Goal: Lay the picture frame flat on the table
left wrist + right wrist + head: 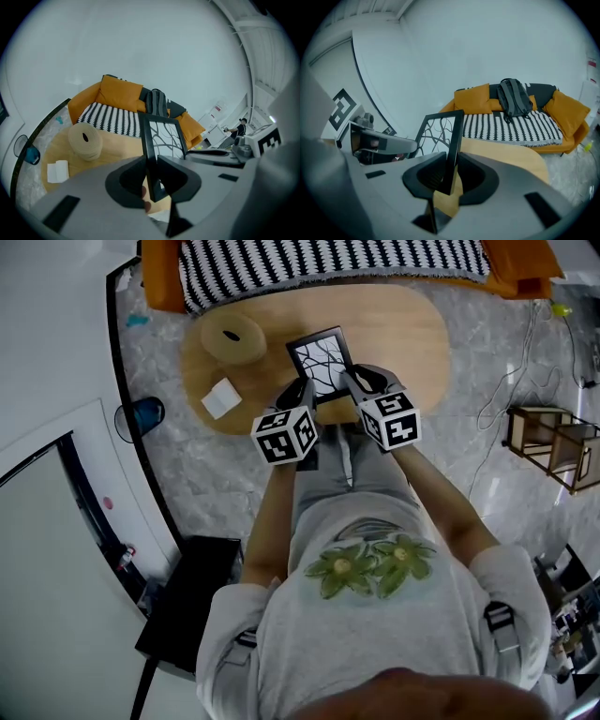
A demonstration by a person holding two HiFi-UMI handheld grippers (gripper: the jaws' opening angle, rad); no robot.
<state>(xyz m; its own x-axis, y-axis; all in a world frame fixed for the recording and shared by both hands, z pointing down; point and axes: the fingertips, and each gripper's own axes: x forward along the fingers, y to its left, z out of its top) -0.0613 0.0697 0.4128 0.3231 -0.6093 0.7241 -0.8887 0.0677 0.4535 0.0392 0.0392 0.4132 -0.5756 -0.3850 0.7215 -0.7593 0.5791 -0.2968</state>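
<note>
Head view: left gripper [303,391] and right gripper [356,382], both tight on picture frame [322,360] sides.

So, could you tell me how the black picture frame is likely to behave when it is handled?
The picture frame is probably stiff: gripped only at two side edges, it shows no sag. Its front pane may be glass, so it is likely fragile and best set gently on the table. Thin and flat, it should not roll.
</note>
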